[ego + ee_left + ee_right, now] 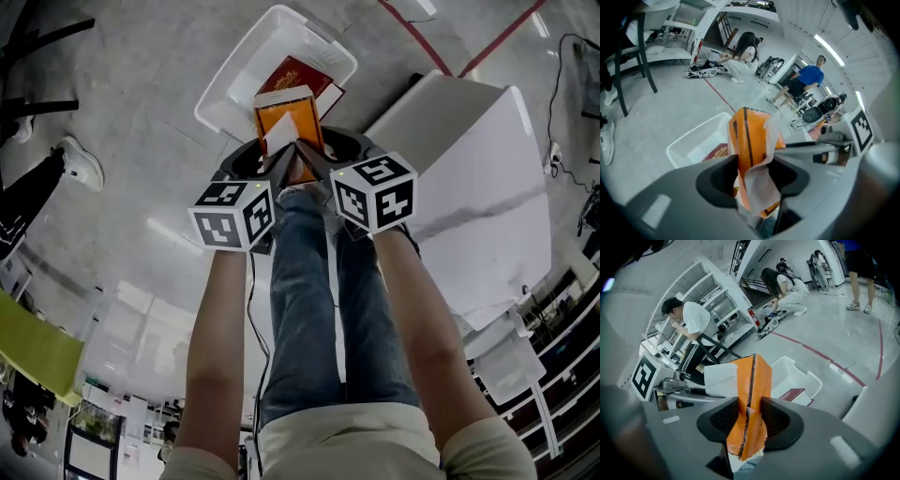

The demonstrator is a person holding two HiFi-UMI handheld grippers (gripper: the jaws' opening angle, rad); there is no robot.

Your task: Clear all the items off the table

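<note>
Both grippers hold one orange box with a white label, in the air above the person's legs. My left gripper is shut on its left side, and my right gripper is shut on its right side. In the left gripper view the orange box and its white flap sit pinched in the left gripper. In the right gripper view the box stands upright in the right gripper. Beyond it on the floor is a white basket holding a red book.
A white table stands to the right of the legs. A dark round object lies on the floor under the box. The basket sits on grey concrete floor. Several people are farther off, with shelves behind them.
</note>
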